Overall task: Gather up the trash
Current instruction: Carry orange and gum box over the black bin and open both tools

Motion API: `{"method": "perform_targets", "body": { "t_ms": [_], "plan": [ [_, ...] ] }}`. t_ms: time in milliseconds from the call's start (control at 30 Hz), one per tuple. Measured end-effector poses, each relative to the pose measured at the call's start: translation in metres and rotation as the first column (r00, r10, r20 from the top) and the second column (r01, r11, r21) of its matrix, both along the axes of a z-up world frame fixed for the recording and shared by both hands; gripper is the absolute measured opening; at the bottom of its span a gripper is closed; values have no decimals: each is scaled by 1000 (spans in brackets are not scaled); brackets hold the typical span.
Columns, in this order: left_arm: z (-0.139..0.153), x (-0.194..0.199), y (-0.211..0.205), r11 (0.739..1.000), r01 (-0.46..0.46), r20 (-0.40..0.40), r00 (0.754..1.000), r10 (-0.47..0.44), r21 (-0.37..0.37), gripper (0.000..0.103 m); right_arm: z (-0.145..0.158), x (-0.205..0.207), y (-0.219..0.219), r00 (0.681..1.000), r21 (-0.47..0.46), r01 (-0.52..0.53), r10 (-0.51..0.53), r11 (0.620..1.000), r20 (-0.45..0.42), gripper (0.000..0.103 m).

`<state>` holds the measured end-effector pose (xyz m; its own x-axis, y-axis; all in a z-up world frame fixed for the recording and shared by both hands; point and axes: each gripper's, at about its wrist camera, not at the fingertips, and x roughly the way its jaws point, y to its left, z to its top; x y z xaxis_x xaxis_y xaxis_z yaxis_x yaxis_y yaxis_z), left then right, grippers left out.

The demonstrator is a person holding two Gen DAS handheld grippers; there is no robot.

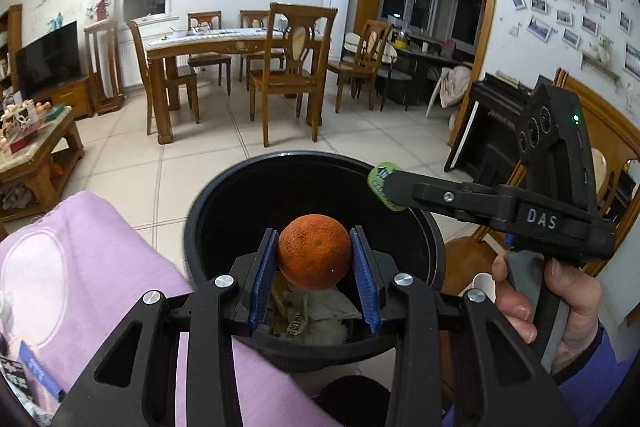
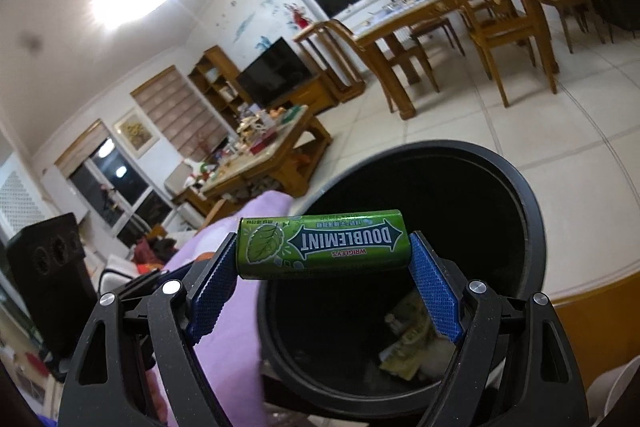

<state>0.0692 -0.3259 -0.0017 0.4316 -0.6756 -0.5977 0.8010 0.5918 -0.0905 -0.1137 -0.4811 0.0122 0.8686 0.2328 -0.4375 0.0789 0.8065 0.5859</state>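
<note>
Trash bin [image 1: 434, 247] sits right under both loads: left tool [image 1: 314, 257] clamps an orange [image 1: 313, 251], right tool [image 2: 323, 259] grips a Doublemint pack [image 2: 322, 243]. Next I just release both.

The right gripper [image 2: 323, 259] clamps a green Doublemint gum pack [image 2: 322, 245] endwise above the black trash bin [image 2: 536, 227], paper scraps [image 2: 408, 343] at the bin's bottom.

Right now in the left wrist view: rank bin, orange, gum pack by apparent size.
1. Black bin, by far the largest.
2. Orange, held in the left tool.
3. Green gum pack, mostly hidden by the right tool, so true size unsure.
</note>
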Motion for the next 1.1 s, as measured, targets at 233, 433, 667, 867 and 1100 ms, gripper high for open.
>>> {"method": "perform_targets", "body": {
  "t_ms": [233,433,667,867,1100],
  "plan": [
    [-16,-2,-22,999,9,-7,1000,-9,47,37,-23,5,-12,999,7,29,-29,1000,-30,82],
    [-27,-2,-33,997,11,-19,1000,-9,76,37,-29,18,-12,998,7,35,-35,999,-43,82],
    [-30,0,-43,996,3,-30,1000,0,92,37,-34,30,2,997,5,40,-40,999,-64,82],
    [-30,-4,-51,995,-7,-30,999,10,101,39,-38,36,3,996,-4,46,-47,999,-77,82],
    [-24,-7,-49,996,-29,-5,1000,30,90,61,-37,36,8,996,-4,47,-47,999,-80,82]
  ]
}}
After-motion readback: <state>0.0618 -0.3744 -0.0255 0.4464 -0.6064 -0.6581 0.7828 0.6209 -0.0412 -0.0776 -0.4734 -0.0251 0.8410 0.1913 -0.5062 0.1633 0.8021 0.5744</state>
